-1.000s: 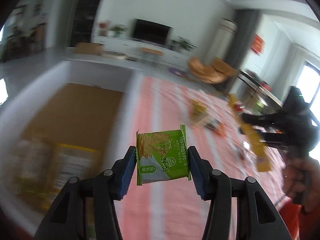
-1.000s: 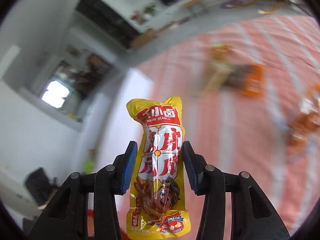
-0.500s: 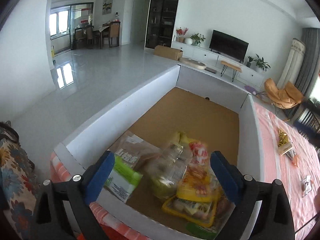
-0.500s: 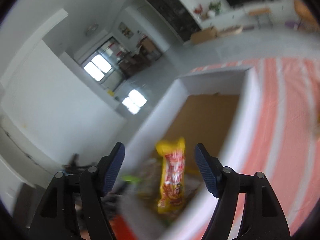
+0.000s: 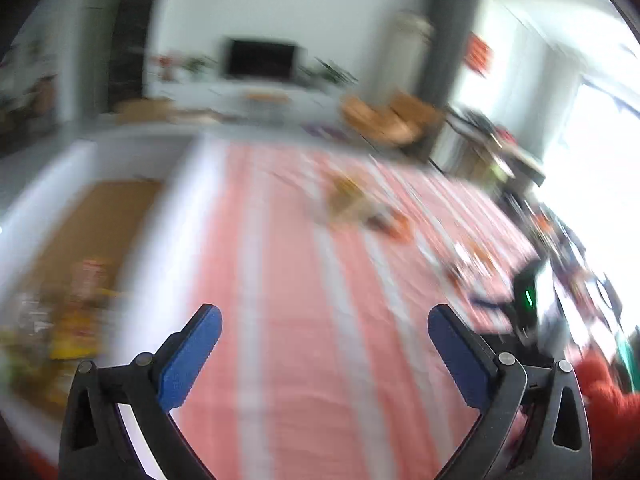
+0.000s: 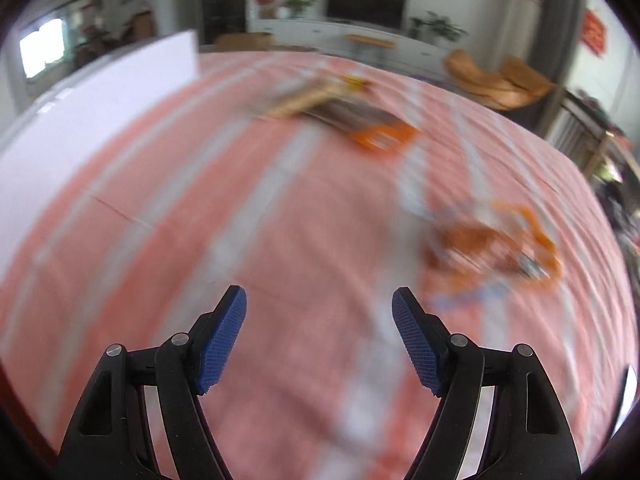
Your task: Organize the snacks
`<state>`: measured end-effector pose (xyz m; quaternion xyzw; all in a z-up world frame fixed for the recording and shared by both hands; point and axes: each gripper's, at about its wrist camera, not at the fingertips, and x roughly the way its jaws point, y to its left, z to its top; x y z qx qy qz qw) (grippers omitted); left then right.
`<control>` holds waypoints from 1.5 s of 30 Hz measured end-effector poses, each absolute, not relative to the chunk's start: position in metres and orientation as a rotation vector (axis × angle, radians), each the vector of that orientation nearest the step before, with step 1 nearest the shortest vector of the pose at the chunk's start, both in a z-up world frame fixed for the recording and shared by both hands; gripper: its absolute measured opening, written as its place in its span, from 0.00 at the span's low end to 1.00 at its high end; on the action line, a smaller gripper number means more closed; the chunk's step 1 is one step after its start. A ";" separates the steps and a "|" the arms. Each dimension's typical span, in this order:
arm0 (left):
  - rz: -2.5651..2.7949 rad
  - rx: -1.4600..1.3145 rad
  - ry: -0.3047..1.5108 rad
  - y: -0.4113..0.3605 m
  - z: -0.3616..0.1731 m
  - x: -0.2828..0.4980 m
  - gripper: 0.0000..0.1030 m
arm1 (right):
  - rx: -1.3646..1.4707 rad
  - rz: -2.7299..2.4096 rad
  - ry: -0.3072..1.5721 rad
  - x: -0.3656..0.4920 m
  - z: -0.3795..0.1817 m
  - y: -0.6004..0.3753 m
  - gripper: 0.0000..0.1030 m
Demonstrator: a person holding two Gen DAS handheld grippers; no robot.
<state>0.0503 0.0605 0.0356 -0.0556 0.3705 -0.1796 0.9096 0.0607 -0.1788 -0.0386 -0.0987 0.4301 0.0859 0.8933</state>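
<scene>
Both views are motion-blurred. My left gripper (image 5: 324,332) is open and empty above the pink striped cloth (image 5: 288,320). The white box (image 5: 168,216) with a brown floor lies at the left, with several blurred snack packets (image 5: 76,312) inside. My right gripper (image 6: 318,320) is open and empty over the cloth (image 6: 256,216). Loose snacks lie ahead of it: a brown and orange cluster (image 6: 344,116) far off and orange packets (image 6: 492,244) at the right. The box wall (image 6: 92,92) shows at its left. The right gripper also shows in the left wrist view (image 5: 524,308).
More loose snacks lie on the cloth in the left wrist view (image 5: 360,212). Behind the cloth are a TV (image 5: 260,58), orange chairs (image 5: 384,120) and a bright window at the right.
Both grippers let their packets go into the box and now stand open. Both have swung from the box back to the right, over the cloth with the loose snacks.
</scene>
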 end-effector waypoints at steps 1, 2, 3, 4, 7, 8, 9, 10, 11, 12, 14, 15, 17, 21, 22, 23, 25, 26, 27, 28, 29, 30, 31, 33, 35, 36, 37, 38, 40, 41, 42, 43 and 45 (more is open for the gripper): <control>-0.393 -0.093 0.794 0.046 0.023 0.055 0.99 | -0.200 0.160 0.891 0.059 -0.037 -0.188 0.76; -0.402 -0.071 0.829 0.031 0.010 0.062 0.99 | -0.190 0.140 0.888 0.055 -0.037 -0.193 0.76; -0.396 -0.050 0.878 0.017 -0.008 0.069 0.99 | -0.170 0.128 0.885 0.056 -0.040 -0.198 0.76; -0.380 -0.039 0.915 0.010 -0.023 0.076 0.99 | -0.141 0.127 0.881 0.061 -0.039 -0.202 0.78; -0.335 -0.022 0.947 0.003 -0.044 0.088 0.99 | -0.112 0.115 0.891 0.070 -0.036 -0.203 0.80; -0.317 -0.009 0.943 0.004 -0.051 0.097 0.99 | -0.104 0.121 0.909 0.071 -0.038 -0.204 0.82; -0.298 0.012 0.937 0.003 -0.055 0.104 0.99 | -0.077 0.129 0.916 0.074 -0.039 -0.207 0.84; -0.281 0.035 0.930 0.003 -0.058 0.109 0.99 | -0.057 0.127 0.923 0.076 -0.040 -0.210 0.86; -0.267 0.057 0.924 0.001 -0.059 0.117 0.99 | -0.052 0.127 0.923 0.072 -0.042 -0.211 0.87; -0.251 0.079 0.921 0.000 -0.065 0.127 0.99 | -0.056 0.126 0.924 0.072 -0.043 -0.211 0.87; -0.221 0.102 0.934 -0.002 -0.075 0.143 0.99 | -0.064 0.127 0.927 0.069 -0.044 -0.209 0.89; -0.211 0.103 0.947 -0.002 -0.081 0.150 0.99 | -0.062 0.133 0.928 0.067 -0.045 -0.209 0.90; -0.203 0.097 0.952 -0.004 -0.084 0.156 0.99 | -0.062 0.137 0.929 0.068 -0.046 -0.209 0.90; -0.206 0.095 0.951 -0.002 -0.086 0.156 1.00 | -0.064 0.138 0.931 0.068 -0.047 -0.208 0.91; -0.207 0.096 0.951 -0.002 -0.086 0.157 1.00 | -0.065 0.138 0.932 0.070 -0.048 -0.207 0.92; -0.207 0.095 0.952 -0.002 -0.086 0.157 1.00 | -0.066 0.140 0.933 0.071 -0.048 -0.207 0.92; -0.206 0.097 0.951 -0.002 -0.086 0.157 1.00 | -0.065 0.139 0.935 0.074 -0.049 -0.205 0.93; -0.206 0.097 0.951 -0.002 -0.086 0.157 1.00 | -0.065 0.139 0.935 0.073 -0.049 -0.205 0.93; -0.206 0.097 0.951 -0.003 -0.086 0.158 1.00 | -0.065 0.138 0.935 0.073 -0.049 -0.205 0.93; -0.206 0.097 0.951 -0.003 -0.086 0.158 1.00 | -0.065 0.139 0.935 0.073 -0.048 -0.206 0.93; -0.206 0.098 0.951 -0.002 -0.087 0.158 1.00 | -0.065 0.138 0.935 0.073 -0.049 -0.205 0.93; -0.206 0.097 0.951 -0.003 -0.086 0.157 1.00 | -0.065 0.138 0.935 0.072 -0.048 -0.206 0.93; -0.206 0.097 0.951 -0.002 -0.086 0.157 1.00 | -0.065 0.138 0.935 0.072 -0.048 -0.206 0.93; -0.206 0.097 0.951 -0.003 -0.086 0.157 1.00 | -0.065 0.139 0.935 0.072 -0.048 -0.206 0.93; -0.207 0.098 0.951 -0.003 -0.086 0.157 1.00 | -0.065 0.139 0.935 0.072 -0.048 -0.206 0.93; -0.207 0.098 0.951 -0.003 -0.086 0.157 1.00 | -0.065 0.139 0.935 0.072 -0.048 -0.206 0.93; -0.207 0.098 0.951 -0.003 -0.086 0.157 1.00 | -0.065 0.139 0.935 0.072 -0.048 -0.206 0.93; -0.207 0.098 0.951 -0.003 -0.086 0.157 1.00 | -0.065 0.138 0.935 0.072 -0.048 -0.206 0.93; -0.207 0.098 0.951 -0.003 -0.086 0.157 1.00 | -0.065 0.138 0.935 0.072 -0.048 -0.206 0.93; -0.207 0.098 0.951 -0.003 -0.086 0.157 1.00 | -0.065 0.138 0.935 0.072 -0.048 -0.206 0.93; -0.207 0.098 0.951 -0.003 -0.086 0.157 1.00 | -0.065 0.138 0.935 0.072 -0.048 -0.206 0.93; -0.207 0.098 0.951 -0.003 -0.086 0.157 1.00 | -0.065 0.138 0.935 0.072 -0.048 -0.206 0.93; -0.207 0.098 0.951 -0.003 -0.086 0.157 1.00 | -0.065 0.138 0.935 0.072 -0.048 -0.206 0.93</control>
